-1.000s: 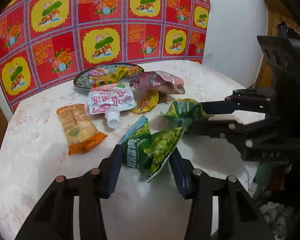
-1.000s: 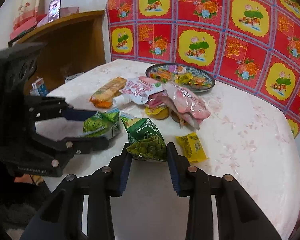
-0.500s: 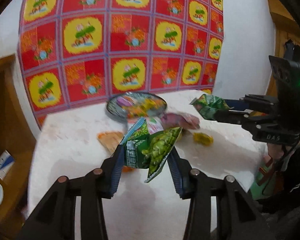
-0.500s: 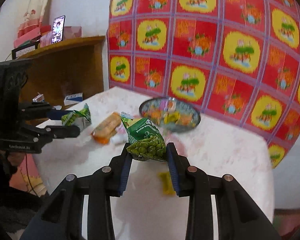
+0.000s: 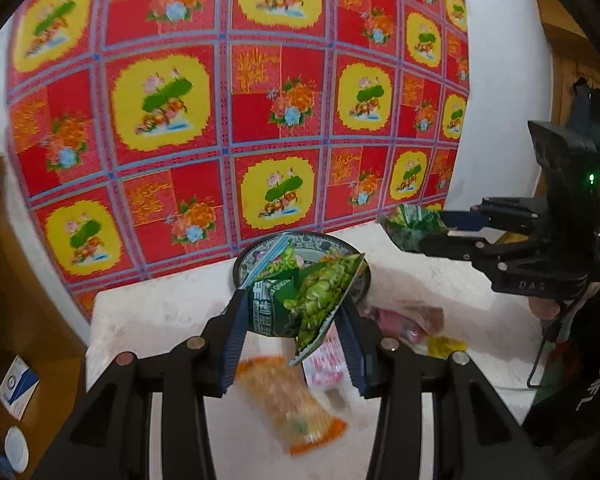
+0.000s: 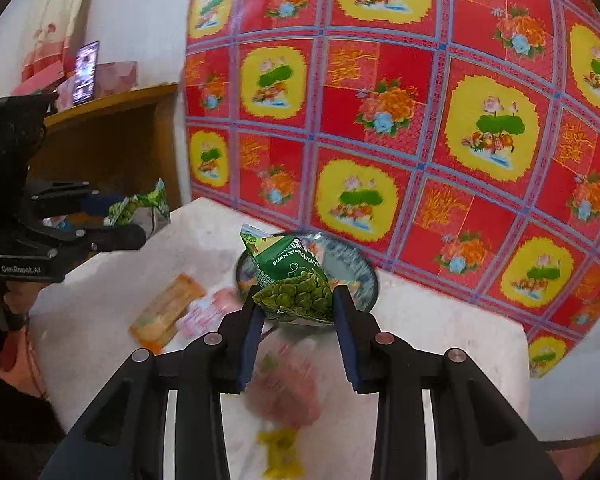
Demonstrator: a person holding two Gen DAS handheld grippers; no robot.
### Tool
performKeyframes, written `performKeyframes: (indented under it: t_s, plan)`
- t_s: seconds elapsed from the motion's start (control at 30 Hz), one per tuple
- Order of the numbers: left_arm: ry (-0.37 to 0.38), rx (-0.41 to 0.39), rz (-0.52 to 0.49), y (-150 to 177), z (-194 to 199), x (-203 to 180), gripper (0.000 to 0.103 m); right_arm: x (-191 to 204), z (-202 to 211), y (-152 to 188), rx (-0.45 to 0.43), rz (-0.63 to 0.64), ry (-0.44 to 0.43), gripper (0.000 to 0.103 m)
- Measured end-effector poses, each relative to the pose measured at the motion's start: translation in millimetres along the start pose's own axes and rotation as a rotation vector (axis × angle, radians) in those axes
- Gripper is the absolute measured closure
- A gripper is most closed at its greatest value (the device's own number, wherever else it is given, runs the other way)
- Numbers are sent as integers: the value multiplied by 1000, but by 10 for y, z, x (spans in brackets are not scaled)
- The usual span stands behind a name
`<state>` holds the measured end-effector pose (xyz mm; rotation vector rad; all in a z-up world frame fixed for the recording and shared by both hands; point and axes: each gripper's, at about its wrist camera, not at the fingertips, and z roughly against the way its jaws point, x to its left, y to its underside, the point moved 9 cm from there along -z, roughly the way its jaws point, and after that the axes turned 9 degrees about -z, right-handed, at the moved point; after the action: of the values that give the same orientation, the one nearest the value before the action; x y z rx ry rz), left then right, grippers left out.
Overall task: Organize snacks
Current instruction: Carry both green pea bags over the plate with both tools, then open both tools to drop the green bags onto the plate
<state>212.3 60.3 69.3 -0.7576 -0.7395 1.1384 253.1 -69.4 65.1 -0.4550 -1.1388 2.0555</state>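
two black hand-held grippers, each clamped on one crinkly green foil packet printed with green peas, both lifted clear above a pale marbled counter (image 5: 160,316).

the left hand-held gripper (image 5: 296,320) pinches the left green pea packet (image 5: 304,300) between blue ribbed pads; the packet hangs creased, one corner pointing down. the right hand-held gripper (image 6: 296,312) squeezes the right green pea packet (image 6: 292,280), a puffy pyramid shape.

the landmark is one round patterned plate (image 6: 360,280) with a dark rim, at the back of the counter by a glossy red and yellow floral cloth (image 6: 420,120). both packets are held in the air in front of the plate. on the counter nearer than the plate lie one flat orange wrapper (image 6: 164,312), one white and pink pouch (image 6: 208,312), one soft pink bag (image 6: 288,392) and one small yellow sachet (image 6: 280,448), all blurred.
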Motion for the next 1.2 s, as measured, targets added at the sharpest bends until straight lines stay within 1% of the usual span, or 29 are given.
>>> performKeyframes:
  t_s: [0.07, 0.17, 0.23, 0.37, 0.4, 0.47, 0.53, 0.6, 0.77, 0.97, 1.03, 1.07, 1.1, 1.17, 1.2]
  plan:
    - [28, 53, 14, -29, -255, 39, 57, -90, -136, -81, 10, -7, -3, 68]
    - [86, 165, 44, -12, -725, 70, 57, -221, -398, -146, 46, -23, 1, 68]
    - [88, 206, 57, -1, -952, 104, 57, -296, -607, -145, 77, -29, 6, 68]
    - [88, 231, 77, -9, -1240, 190, 57, -385, -1011, -77, 137, -47, 16, 68]
    - [91, 236, 78, -11, -1294, 201, 57, -421, -1117, -65, 145, -45, 32, 68]
    - [107, 257, 88, 16, -1399, 210, 57, -471, -1264, -47, 160, -43, 53, 68]
    - [100, 276, 85, 65, -1477, 217, 57, -524, -1394, -20, 186, -58, 59, 68]
    - [105, 275, 76, 98, -1502, 198, 57, -562, -1473, -2, 197, -63, 65, 68]
    - [78, 257, 49, 89, -1471, 201, 57, -593, -1558, 29, 205, -77, 63, 67]
    - [41, 221, 65, 54, -1392, 311, 57, -537, -1500, -16, 168, -51, 46, 66]
    - [31, 225, 60, 70, -1414, 337, 57, -525, -1484, -35, 154, -46, 43, 60]
    - [23, 226, 56, 83, -1425, 350, 55, -525, -1483, -37, 154, -44, 47, 55]
    - [16, 229, 55, 90, -1437, 359, 54, -525, -1482, -41, 154, -43, 50, 52]
    - [19, 231, 59, 92, -1448, 358, 46, -520, -1468, -62, 147, -40, 52, 52]
    - [29, 225, 63, 79, -1445, 346, 46, -522, -1463, -71, 144, -39, 55, 51]
